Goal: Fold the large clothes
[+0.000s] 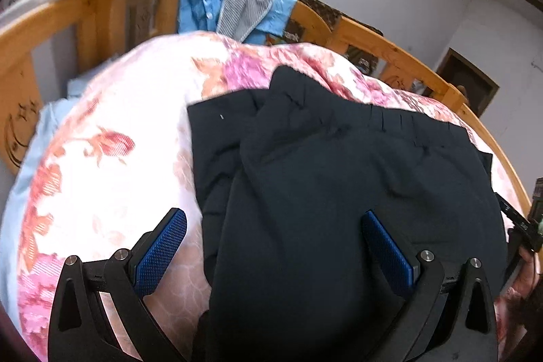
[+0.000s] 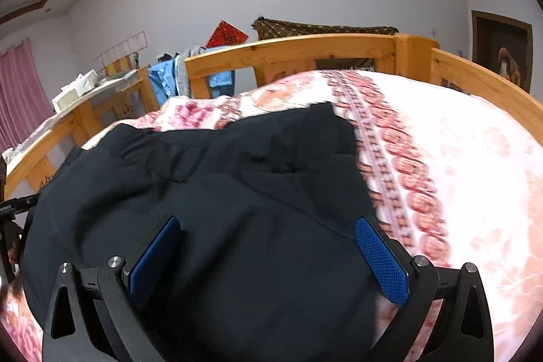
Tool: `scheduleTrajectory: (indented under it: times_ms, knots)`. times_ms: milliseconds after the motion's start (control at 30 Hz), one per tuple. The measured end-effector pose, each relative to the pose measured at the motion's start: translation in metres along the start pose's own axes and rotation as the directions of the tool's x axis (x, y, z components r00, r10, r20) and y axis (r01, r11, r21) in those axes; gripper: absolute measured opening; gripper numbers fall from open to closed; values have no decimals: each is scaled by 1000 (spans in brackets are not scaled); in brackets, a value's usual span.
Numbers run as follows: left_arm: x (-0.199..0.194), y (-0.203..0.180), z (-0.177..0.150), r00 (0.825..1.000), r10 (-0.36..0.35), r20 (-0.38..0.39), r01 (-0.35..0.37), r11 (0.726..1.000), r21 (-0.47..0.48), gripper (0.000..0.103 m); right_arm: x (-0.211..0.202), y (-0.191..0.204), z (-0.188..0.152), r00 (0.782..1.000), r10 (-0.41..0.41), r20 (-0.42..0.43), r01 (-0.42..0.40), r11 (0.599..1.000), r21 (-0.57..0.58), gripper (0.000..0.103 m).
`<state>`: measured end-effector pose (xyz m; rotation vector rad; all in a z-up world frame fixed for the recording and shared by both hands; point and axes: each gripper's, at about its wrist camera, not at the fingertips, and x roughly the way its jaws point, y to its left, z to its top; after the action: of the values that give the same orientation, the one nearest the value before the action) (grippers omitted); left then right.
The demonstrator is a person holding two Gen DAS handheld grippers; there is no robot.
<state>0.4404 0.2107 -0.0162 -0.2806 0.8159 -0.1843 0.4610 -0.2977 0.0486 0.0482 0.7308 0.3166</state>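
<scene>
On the bed, a dark navy garment [image 1: 339,175] lies spread over a pink and white floral quilt [image 1: 118,141]. I read it as partly folded: 1 layer lies over another, with a pleated edge toward the far side. From my left wrist view the garment covers the centre and right of the quilt; from my right wrist view it covers the centre and left.

Left tongs [image 1: 275,243]: spread wide, nothing pinched. The 2 blue pads [image 1: 161,250] hang over the near part of the garment, 1 pad above bare quilt, the other above dark cloth. I cannot tell whether they touch the fabric.

Right tongs [image 2: 268,253]: also spread wide, holding nothing. Both pads sit above the garment's near portion, the right one at its edge beside the quilt's patterned border.

At the right edge of my left view I see part of the other rig and a bit of a hand [image 1: 527,263].

Around the bed: a wooden bed frame [image 2: 305,48] with rails. A blue shirt [image 1: 200,5] and a grey striped cloth [image 1: 244,9] hang over the far rail. A red paper decoration [image 2: 227,34] is on the white wall, a framed picture [image 2: 502,46] at right, pink curtains [image 2: 20,90] at left.
</scene>
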Motion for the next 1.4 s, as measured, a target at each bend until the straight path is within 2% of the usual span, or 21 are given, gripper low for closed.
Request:
scheduleTrajectory:
  times_ms: [67, 133, 233, 333, 433, 500, 633, 767, 833, 967, 1033, 1200, 1400]
  knots:
    - [2, 3, -1, 999, -45, -20, 45, 999, -6, 102, 3, -13, -2, 999, 28, -45, -27, 999, 36, 103]
    - [6, 9, 0, 994, -95, -46, 94, 995, -30, 102, 9, -31, -8, 992, 91, -92, -81, 991, 103, 103]
    - [13, 24, 0, 978, -187, -92, 176, 978, -112, 102, 21, -46, -13, 974, 176, -142, -152, 974, 166, 103]
    - [16, 31, -2, 963, -241, -120, 225, 965, -137, 102, 32, -46, -9, 959, 219, -178, -192, 969, 156, 103]
    - [18, 33, -3, 956, -262, -135, 246, 961, -123, 102, 43, -38, -4, 935, 273, -227, -252, 961, 116, 103]
    - [21, 34, -4, 949, -278, -151, 261, 958, -121, 102, 49, -31, -1, 910, 326, -257, -311, 945, 100, 103]
    - [28, 37, -3, 932, -315, -178, 295, 947, -128, 102, 60, -26, -7, 880, 373, -293, -362, 927, 94, 103]
    - [29, 29, -2, 916, -339, -213, 325, 940, -102, 102, 55, -25, -7, 833, 495, -248, -467, 868, 167, 103]
    - [31, 25, -2, 912, -343, -226, 333, 939, -79, 102, 55, -26, -9, 835, 495, -239, -464, 868, 176, 103]
    - [39, 30, 0, 903, -361, -232, 344, 933, -110, 102, 66, -30, -16, 844, 465, -268, -430, 885, 180, 103]
    - [40, 32, 0, 902, -360, -237, 343, 933, -109, 102, 66, -31, -20, 848, 464, -256, -431, 885, 177, 103]
    - [38, 35, 0, 906, -352, -234, 339, 936, -97, 102, 59, -32, -29, 857, 469, -213, -439, 882, 172, 103]
    - [42, 28, 5, 913, -333, -237, 319, 943, -96, 102, 55, -33, -36, 871, 442, -215, -414, 895, 164, 103]
